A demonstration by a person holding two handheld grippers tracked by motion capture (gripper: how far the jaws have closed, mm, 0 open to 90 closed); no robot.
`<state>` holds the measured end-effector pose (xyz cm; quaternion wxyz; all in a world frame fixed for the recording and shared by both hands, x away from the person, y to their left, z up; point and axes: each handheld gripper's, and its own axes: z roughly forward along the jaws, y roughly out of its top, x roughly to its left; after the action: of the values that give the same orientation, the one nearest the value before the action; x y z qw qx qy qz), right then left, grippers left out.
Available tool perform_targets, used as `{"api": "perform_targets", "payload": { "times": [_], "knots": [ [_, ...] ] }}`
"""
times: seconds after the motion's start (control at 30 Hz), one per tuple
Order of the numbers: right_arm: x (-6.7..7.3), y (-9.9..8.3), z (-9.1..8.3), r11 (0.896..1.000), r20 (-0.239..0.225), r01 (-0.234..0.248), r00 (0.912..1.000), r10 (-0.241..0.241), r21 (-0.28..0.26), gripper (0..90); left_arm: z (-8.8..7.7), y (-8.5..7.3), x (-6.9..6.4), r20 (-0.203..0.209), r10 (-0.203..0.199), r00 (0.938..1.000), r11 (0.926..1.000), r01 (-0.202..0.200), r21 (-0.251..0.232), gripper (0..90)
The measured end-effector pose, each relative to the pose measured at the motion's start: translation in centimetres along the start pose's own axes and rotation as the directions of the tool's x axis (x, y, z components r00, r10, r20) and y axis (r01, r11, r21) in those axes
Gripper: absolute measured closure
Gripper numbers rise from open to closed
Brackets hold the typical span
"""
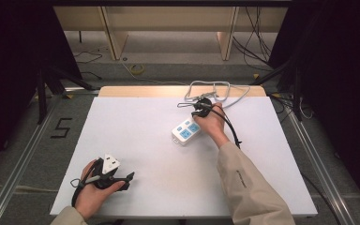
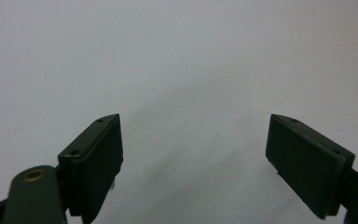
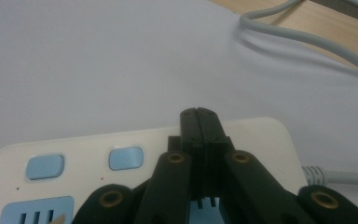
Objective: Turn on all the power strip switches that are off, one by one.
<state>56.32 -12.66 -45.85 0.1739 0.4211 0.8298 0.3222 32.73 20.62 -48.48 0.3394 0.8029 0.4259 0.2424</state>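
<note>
A white power strip (image 1: 185,131) with blue sockets lies right of the mat's middle. In the right gripper view its top (image 3: 261,140) carries two blue buttons (image 3: 127,157) and a blue socket (image 3: 37,210). My right gripper (image 3: 199,114) is shut, jaws pressed together with nothing between them, tips over the strip's top near the end where its cord (image 3: 340,177) leaves. From above, the right gripper (image 1: 197,117) sits at the strip's far end. My left gripper (image 1: 130,179) rests at the near left with a grey plate on top; its jaws (image 2: 194,119) stand wide open over bare white surface.
The strip's grey-white cable (image 1: 215,90) loops along the table's far wooden edge (image 1: 122,91), also seen as the cable (image 3: 307,39) in the right gripper view. A white mat (image 1: 145,150) covers the table. The floor behind holds loose cables and wooden table legs.
</note>
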Motion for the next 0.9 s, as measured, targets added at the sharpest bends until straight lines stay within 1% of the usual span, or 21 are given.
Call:
{"api": "perform_targets", "payload": {
  "times": [0.07, 0.1, 0.2, 0.27, 0.47, 0.53, 0.67, 0.8, 0.87, 0.9],
  "knots": [
    [0.0, 0.02, -0.01, 1.0, -0.001, -0.001, 1.0, 0.001, 0.003, 90.0, -0.01, -0.03, 0.03, 0.0, 0.0, 1.0, 1.0, 0.0, 0.003, 18.7],
    [0.07, 0.11, 0.02, 1.0, 0.006, 0.01, 0.9999, -0.01, 0.006, 90.0, -0.02, -0.04, 0.04, 0.001, 0.002, 1.0, 1.0, -0.002, 0.004, 18.7],
    [0.13, 0.13, 0.06, 1.0, 0.016, 0.012, 0.9998, -0.013, 0.004, 90.0, -0.08, -0.06, 0.02, 0.0, -0.002, 1.0, 1.0, 0.002, 0.002, 18.7],
    [0.21, 0.24, 0.07, 1.0, 0.021, 0.025, 0.9994, -0.026, 0.011, 90.0, -0.09, -0.08, 0.05, 0.001, 0.002, 1.0, 1.0, -0.002, 0.006, 18.7],
    [0.07, 0.22, 0.07, 1.0, 0.011, 0.018, 0.9998, -0.018, 0.011, 90.0, -0.15, -0.17, 0.05, 0.0, -0.003, 1.0, 1.0, 0.003, 0.004, 18.7],
    [0.05, 0.12, 0.18, 1.0, 0.013, 0.005, 0.9999, -0.005, 0.007, 90.0, -0.2, -0.19, 0.06, -0.002, -0.003, 1.0, 1.0, 0.003, 0.004, 18.7],
    [0.11, 0.17, 0.18, 1.0, 0.017, 0.004, 0.9999, -0.004, 0.011, 90.0, -0.21, -0.25, 0.08, -0.001, -0.003, 1.0, 1.0, 0.003, 0.007, 18.7],
    [0.23, 0.16, 0.11, 1.0, 0.024, 0.008, 0.9997, -0.009, 0.012, 90.0, -0.3, -0.26, 0.06, -0.003, -0.004, 1.0, 1.0, 0.004, 0.003, 18.7],
    [0.44, 0.24, -0.01, 1.0, 0.042, 0.025, 0.9988, -0.025, 0.011, 90.0, -0.27, -0.29, 0.08, -0.003, -0.004, 1.0, 1.0, 0.004, 0.005, 18.7],
    [0.44, 0.24, -0.01, 1.0, 0.042, 0.025, 0.9988, -0.025, 0.011, 90.0, -0.27, -0.29, 0.08, -0.003, -0.005, 1.0, 1.0, 0.005, 0.008, 18.7]
  ]
}}
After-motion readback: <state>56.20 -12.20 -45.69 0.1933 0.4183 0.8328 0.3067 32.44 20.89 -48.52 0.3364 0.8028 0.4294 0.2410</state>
